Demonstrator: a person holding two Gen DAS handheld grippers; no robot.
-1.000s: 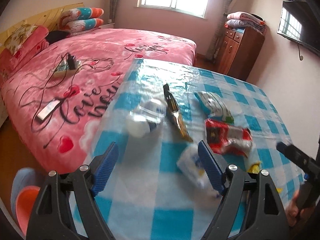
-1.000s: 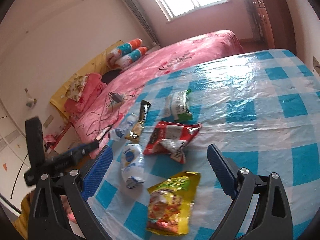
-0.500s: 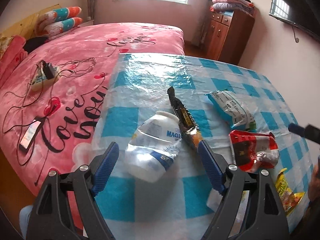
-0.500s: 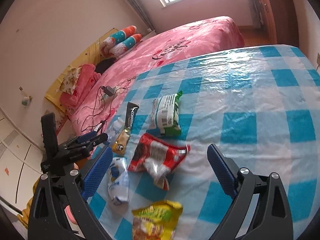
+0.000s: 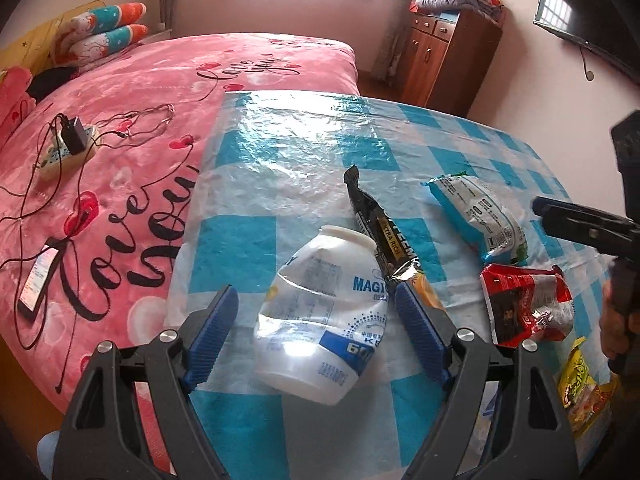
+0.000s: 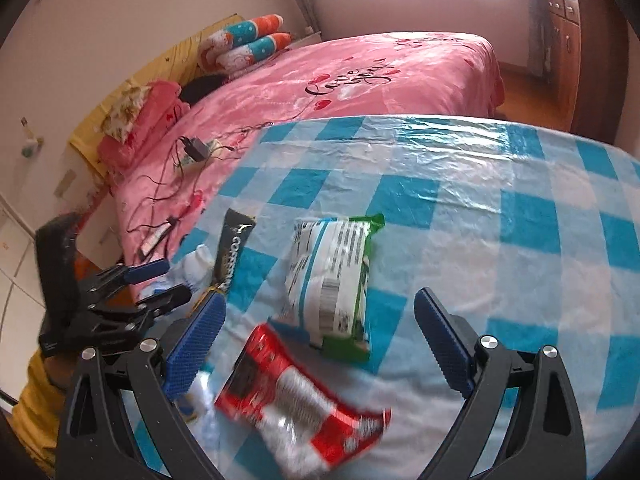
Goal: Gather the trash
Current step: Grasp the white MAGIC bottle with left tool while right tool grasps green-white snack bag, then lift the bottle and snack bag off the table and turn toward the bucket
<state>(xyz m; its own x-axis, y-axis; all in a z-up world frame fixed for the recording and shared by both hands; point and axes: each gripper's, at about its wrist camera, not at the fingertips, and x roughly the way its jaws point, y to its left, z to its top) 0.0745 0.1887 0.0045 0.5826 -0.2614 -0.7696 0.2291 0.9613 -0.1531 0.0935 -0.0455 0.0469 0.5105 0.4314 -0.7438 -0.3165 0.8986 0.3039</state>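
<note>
Left hand-held gripper (image 5: pixel 316 316) stands spread, its blue pads either side of the crushed plastic bottle (image 5: pixel 320 320) lying on the checked surface (image 5: pixel 288 160), not pressing it. Black wrapper (image 5: pixel 380 232) lies just beside. Right hand-held gripper (image 6: pixel 320 344) stands spread above the red wrapper (image 6: pixel 296 396) and white-green packet (image 6: pixel 332 280), holding nothing.

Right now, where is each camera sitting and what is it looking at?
Left wrist: sits on the left gripper, looking down between its open fingers at the crushed bottle; the other hand shows at the right edge.
Right wrist: sits on the right gripper, open, above the red wrapper and green packet.
Both see these wrappers, the checked tablecloth and the pink bed.
</note>
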